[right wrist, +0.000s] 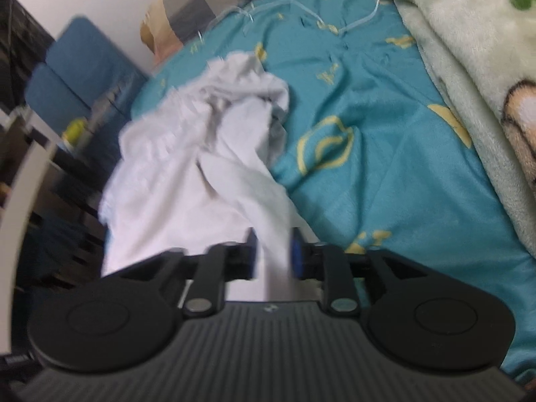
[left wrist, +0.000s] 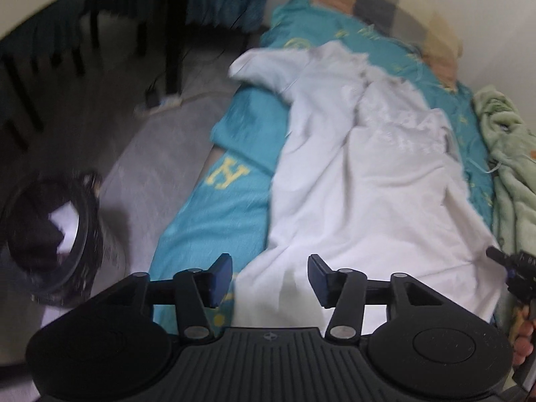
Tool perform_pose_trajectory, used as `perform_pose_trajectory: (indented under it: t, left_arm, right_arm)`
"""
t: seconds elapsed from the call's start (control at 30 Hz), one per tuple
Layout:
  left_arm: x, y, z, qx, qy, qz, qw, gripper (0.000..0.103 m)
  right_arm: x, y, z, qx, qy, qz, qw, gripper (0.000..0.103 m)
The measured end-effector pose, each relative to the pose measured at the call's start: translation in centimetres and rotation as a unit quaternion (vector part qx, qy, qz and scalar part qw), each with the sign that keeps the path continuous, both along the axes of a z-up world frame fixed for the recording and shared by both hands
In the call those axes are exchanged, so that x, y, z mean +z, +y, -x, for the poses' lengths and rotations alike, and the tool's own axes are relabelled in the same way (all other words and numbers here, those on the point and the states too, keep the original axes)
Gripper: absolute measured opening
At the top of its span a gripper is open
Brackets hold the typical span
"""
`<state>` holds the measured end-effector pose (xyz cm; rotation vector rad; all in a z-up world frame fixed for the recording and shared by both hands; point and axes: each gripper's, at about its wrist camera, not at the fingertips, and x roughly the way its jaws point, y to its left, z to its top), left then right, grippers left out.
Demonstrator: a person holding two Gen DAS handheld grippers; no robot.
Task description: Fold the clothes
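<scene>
A crumpled white garment [left wrist: 361, 174] lies along the teal bed sheet [left wrist: 214, 221]. My left gripper [left wrist: 269, 279] is open and empty, above the garment's near left edge. My right gripper [right wrist: 273, 254] is shut on a fold of the white garment [right wrist: 187, 174] at its near corner; the cloth runs up between the blue pads [right wrist: 296, 254]. The right gripper also shows at the right edge of the left wrist view [left wrist: 512, 268], at the garment's near right corner.
A pale green fleece blanket [right wrist: 469, 67] lies along the right side of the bed. A checked pillow [left wrist: 395, 10] is at the head. A dark round bin [left wrist: 50, 234] stands on the floor at left, with a dark table leg [left wrist: 176, 30] and power strip [left wrist: 164, 102] beyond.
</scene>
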<state>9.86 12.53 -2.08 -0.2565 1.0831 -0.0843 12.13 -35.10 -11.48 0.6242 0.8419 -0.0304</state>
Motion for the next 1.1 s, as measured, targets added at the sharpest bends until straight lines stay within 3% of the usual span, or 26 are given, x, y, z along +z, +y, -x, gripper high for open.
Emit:
perform_pose_trajectory:
  t: [0.03,0.17,0.23,0.3,0.43,0.57,0.7,0.8,0.9,0.93,1.0,1.03,1.1]
  left_arm:
    - [0.6,-0.6,0.1,-0.004,-0.014,0.001,0.9999,0.059]
    - [2.0,-4.0,-0.6,-0.023,-0.064,0.002,0.9977,0.063]
    - [2.6,-6.2,-1.4,-0.033,-0.090,-0.006,0.9954,0.070]
    - [2.6,-8.7,-2.4,-0.044,-0.116,-0.005,0.9923,0.084]
    - [1.7,-12.8,-4.6,-0.063,-0.153,0.006,0.9862,0.094]
    - [-0.6,-15.2,-6.5,-0.076,-0.182,-0.005,0.9803,0.096]
    - [-4.1,-15.5,-8.2,-0.093,-0.169,-0.047,0.9802,0.096]
    - [-6.1,-15.3,-9.7,-0.096,-0.154,-0.058,0.9818,0.096]
    - [-7.4,-14.8,-10.8,-0.102,-0.152,-0.060,0.9814,0.096]
    - [-7.7,-14.6,-11.0,-0.103,-0.151,-0.059,0.9814,0.096]
    - [-8.3,-14.4,-11.5,-0.104,-0.144,-0.053,0.9827,0.096]
    - [-8.7,-14.4,-11.7,-0.104,-0.140,-0.051,0.9833,0.096]
    - [-8.9,-14.1,-12.0,-0.102,-0.134,-0.053,0.9843,0.096]
  right_arm:
    - [0.4,0.0,0.1,-0.003,-0.010,-0.002,1.000,0.044]
    - [1.6,0.0,0.0,-0.008,-0.035,0.002,0.999,0.045]
    - [1.9,-0.1,-0.1,-0.009,-0.047,-0.002,0.999,0.046]
    - [2.2,-0.4,-0.4,-0.012,-0.064,-0.010,0.998,0.045]
    - [2.0,-1.7,-3.4,-0.016,-0.081,-0.046,0.995,0.046]
    - [0.6,-3.8,-8.3,-0.030,-0.075,-0.079,0.994,0.046]
    - [-2.4,-6.0,-13.3,-0.054,-0.063,-0.106,0.991,0.045]
    - [-4.7,-6.8,-16.4,-0.061,-0.061,-0.120,0.989,0.045]
    - [-5.8,-6.8,-18.7,-0.053,-0.060,-0.086,0.993,0.044]
    - [-6.1,-6.8,-19.3,-0.048,-0.058,-0.080,0.994,0.042]
    - [-6.7,-6.7,-20.1,-0.037,-0.064,-0.082,0.994,0.028]
    - [-6.7,-6.5,-20.5,-0.030,-0.069,-0.079,0.994,0.007]
    - [-6.1,-5.8,-21.0,-0.015,-0.087,-0.058,0.994,0.003]
